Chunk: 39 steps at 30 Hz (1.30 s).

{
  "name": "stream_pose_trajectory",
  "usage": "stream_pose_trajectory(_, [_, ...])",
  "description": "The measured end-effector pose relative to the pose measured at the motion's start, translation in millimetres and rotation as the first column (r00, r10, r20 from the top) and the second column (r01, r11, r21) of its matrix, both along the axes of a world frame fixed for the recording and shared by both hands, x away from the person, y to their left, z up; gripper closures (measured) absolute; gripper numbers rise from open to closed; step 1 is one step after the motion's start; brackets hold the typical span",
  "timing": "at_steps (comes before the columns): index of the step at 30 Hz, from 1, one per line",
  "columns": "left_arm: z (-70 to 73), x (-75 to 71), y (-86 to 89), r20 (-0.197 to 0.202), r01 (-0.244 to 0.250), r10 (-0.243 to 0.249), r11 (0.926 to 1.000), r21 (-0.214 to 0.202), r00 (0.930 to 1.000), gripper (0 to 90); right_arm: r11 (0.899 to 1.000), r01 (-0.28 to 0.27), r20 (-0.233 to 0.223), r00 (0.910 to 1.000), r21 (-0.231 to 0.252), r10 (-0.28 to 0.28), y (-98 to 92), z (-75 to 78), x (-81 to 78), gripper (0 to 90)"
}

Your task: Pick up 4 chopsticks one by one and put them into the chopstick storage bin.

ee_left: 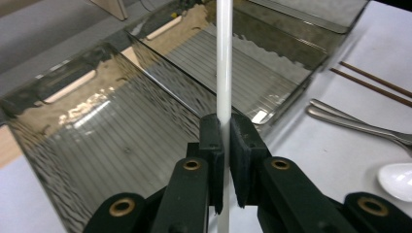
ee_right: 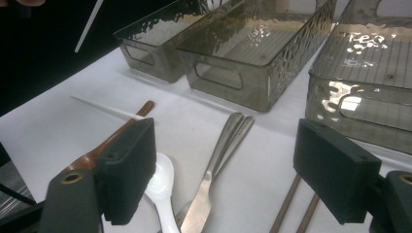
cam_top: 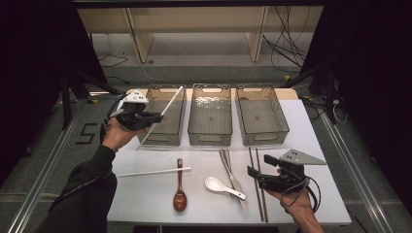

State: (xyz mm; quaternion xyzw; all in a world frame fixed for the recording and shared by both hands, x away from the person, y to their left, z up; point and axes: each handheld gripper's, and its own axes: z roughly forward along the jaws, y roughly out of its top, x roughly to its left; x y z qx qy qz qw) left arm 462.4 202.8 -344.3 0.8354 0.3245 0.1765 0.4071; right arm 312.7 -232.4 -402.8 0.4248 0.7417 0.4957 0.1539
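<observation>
The person's left hand [cam_top: 115, 133] is raised at the near left corner of the left-most clear smoky plastic bin [cam_top: 164, 138], its dark-sleeved forearm [cam_top: 85, 187] running up to it from the near left. It holds the left gripper [cam_top: 145, 118] level, nose pointed toward that bin, with the grey three-cornered plate on top. In the left gripper view the two black pads [ee_left: 214, 145] are pressed tight against a thin white plastic chopstick [ee_left: 224, 73]. Well to the right of that bin and nearer the person, the right hand [cam_top: 296, 201] holds the right gripper [cam_top: 260, 167] low, jaws spread wide apart with nothing between them.
</observation>
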Motion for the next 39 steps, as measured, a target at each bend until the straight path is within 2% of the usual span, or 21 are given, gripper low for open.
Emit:
stream_pose_trajectory(2, [2.7,5.5,-0.2,0.013,-0.005,0.005,0.9999,0.009,0.9999,84.2,1.000,-0.001,0.000,1.0000,0.000,0.001,-0.1,0.0,0.1,24.4])
stream_pose_trajectory(6, [10.4,18.2,3.3,0.046,-0.014,0.014,0.9999,0.002,0.9989,84.1,1.000,0.001,-0.002,1.0000,0.002,-0.001,0.2,-0.1,0.3,24.4])
stream_pose_trajectory(9, [15.6,28.5,8.3,0.065,-0.037,0.038,0.9993,-0.007,0.9971,84.1,1.000,0.001,-0.001,1.0000,0.001,-0.001,0.3,-0.2,0.2,24.4])
stream_pose_trajectory(12, [16.2,38.1,10.4,0.080,-0.037,0.038,0.9993,-0.007,0.9961,84.0,1.000,-0.001,-0.003,1.0000,0.001,0.001,0.1,-0.3,0.8,24.4])
stream_pose_trajectory(19, [10.4,56.0,11.4,0.088,-0.074,0.075,0.9971,-0.018,0.9933,84.0,1.000,0.002,-0.006,1.0000,0.004,-0.002,-0.3,-0.3,0.7,24.4])
stream_pose_trajectory(22, [8.4,61.7,14.8,0.089,-0.093,0.097,0.9944,-0.050,0.9913,84.0,1.000,0.003,-0.005,1.0000,0.002,-0.003,-0.3,-0.3,0.7,24.4])
stream_pose_trajectory(27, [-0.7,68.6,19.3,0.086,-0.127,0.133,0.9892,-0.073,0.9874,84.0,1.000,0.001,-0.006,1.0000,0.003,-0.001,-0.4,-0.3,0.8,24.5])
stream_pose_trajectory(30, [-8.2,72.9,20.3,0.080,-0.151,0.157,0.9856,-0.076,0.9844,84.0,1.000,-0.001,-0.005,1.0000,0.001,0.001,0.1,-0.3,0.8,24.5])
stream_pose_trajectory(34, [-16.2,75.7,22.3,0.072,-0.160,0.165,0.9850,-0.063,0.9837,84.0,1.000,-0.001,-0.003,1.0000,0.001,0.001,0.1,-0.2,0.7,24.5])
stream_pose_trajectory(39, [-27.0,76.3,25.5,0.059,-0.171,0.175,0.9828,-0.070,0.9828,83.8,1.000,-0.001,-0.008,1.0000,0.004,0.001,-0.2,-0.3,0.5,24.5])
